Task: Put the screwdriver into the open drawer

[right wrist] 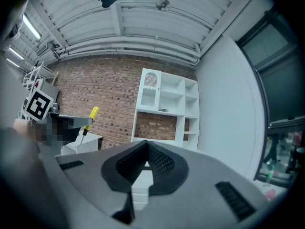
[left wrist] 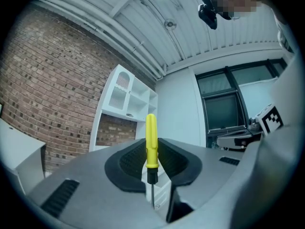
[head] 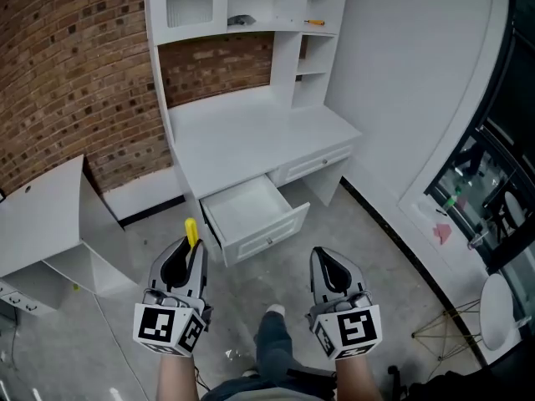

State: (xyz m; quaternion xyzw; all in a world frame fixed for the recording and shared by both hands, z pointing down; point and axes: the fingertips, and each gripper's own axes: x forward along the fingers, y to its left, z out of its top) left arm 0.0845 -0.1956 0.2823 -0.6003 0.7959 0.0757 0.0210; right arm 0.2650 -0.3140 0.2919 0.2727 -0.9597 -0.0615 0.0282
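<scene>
A yellow-handled screwdriver [head: 191, 230] stands upright in my left gripper [head: 185, 251], handle up and thin shaft down. In the left gripper view the pads are shut on the handle of the screwdriver [left wrist: 151, 144]. The open white drawer [head: 248, 210] juts out of the white desk [head: 251, 132] just ahead of both grippers, and I see nothing in it. My right gripper [head: 328, 263] hovers to the right at about the same distance, its fingertips together with nothing between them. From the right gripper view the screwdriver [right wrist: 91, 115] shows at the left and the desk's hutch [right wrist: 164, 104] straight ahead.
A white cabinet [head: 46, 224] stands on the floor to the left of the desk. A small orange item [head: 314, 22] and a grey object [head: 240, 20] lie on the hutch shelf. Dark windows [head: 493, 182] and a white stool [head: 498, 312] line the right wall. The person's shoe [head: 273, 312] is below.
</scene>
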